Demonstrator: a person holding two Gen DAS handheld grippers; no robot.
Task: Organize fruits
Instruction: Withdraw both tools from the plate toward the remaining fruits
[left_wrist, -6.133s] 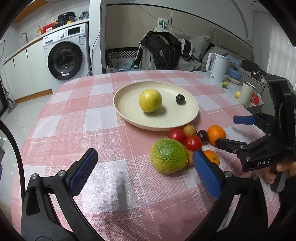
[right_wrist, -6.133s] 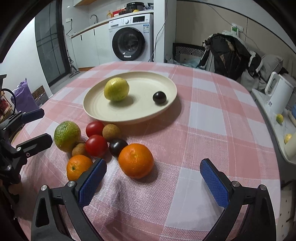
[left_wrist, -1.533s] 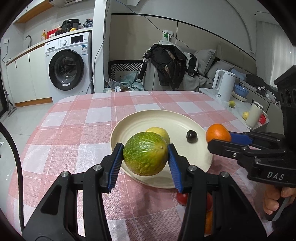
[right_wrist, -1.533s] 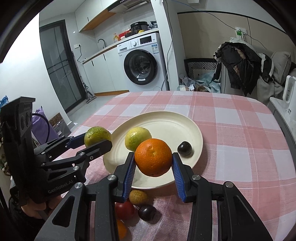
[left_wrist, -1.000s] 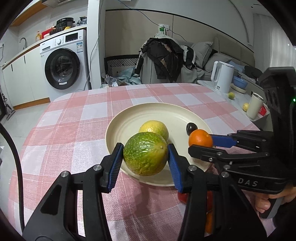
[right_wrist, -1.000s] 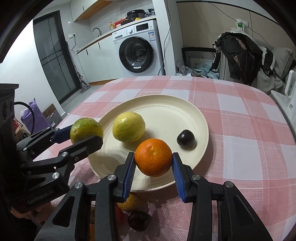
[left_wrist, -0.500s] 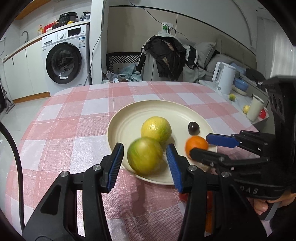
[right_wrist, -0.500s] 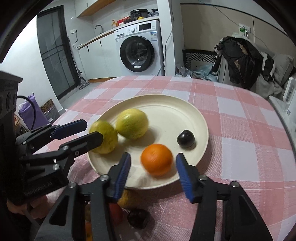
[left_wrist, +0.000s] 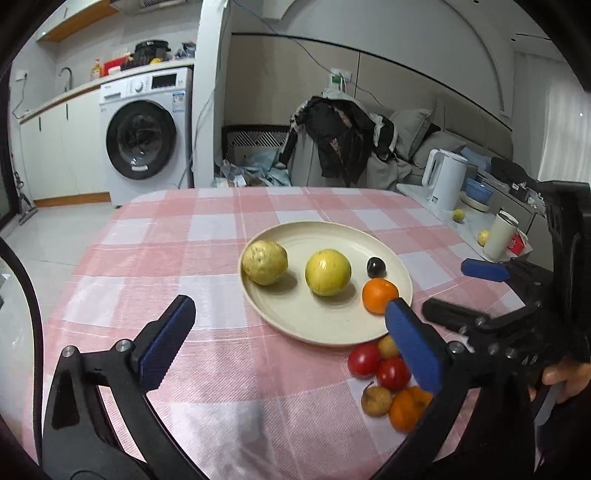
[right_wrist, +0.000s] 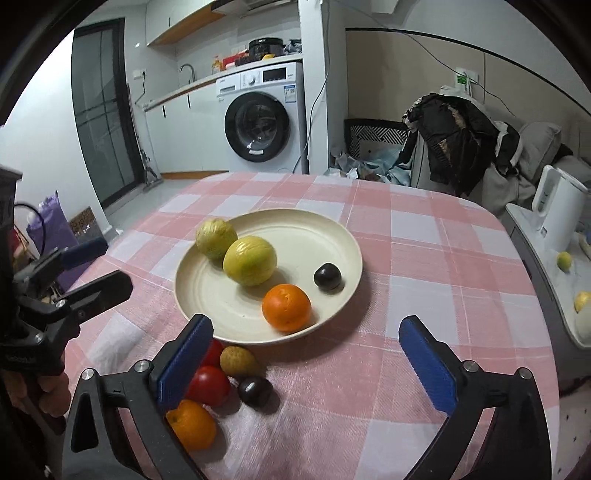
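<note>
Now the green fruit (left_wrist: 264, 262) and orange (left_wrist: 379, 290), clamped in my jaws a moment ago, rest on the cream plate (left_wrist: 295, 317); both left gripper (left_wrist: 291, 341) and right gripper (right_wrist: 312, 360) gape empty.

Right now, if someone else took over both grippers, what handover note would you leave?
Left gripper open, empty. Right gripper open, empty.
On the plate: green fruit, yellow fruit, orange, dark plum.
Left on the tablecloth beside the plate: two tomatoes, second orange, second plum, at least two small brown fruits. Move these next.
</note>
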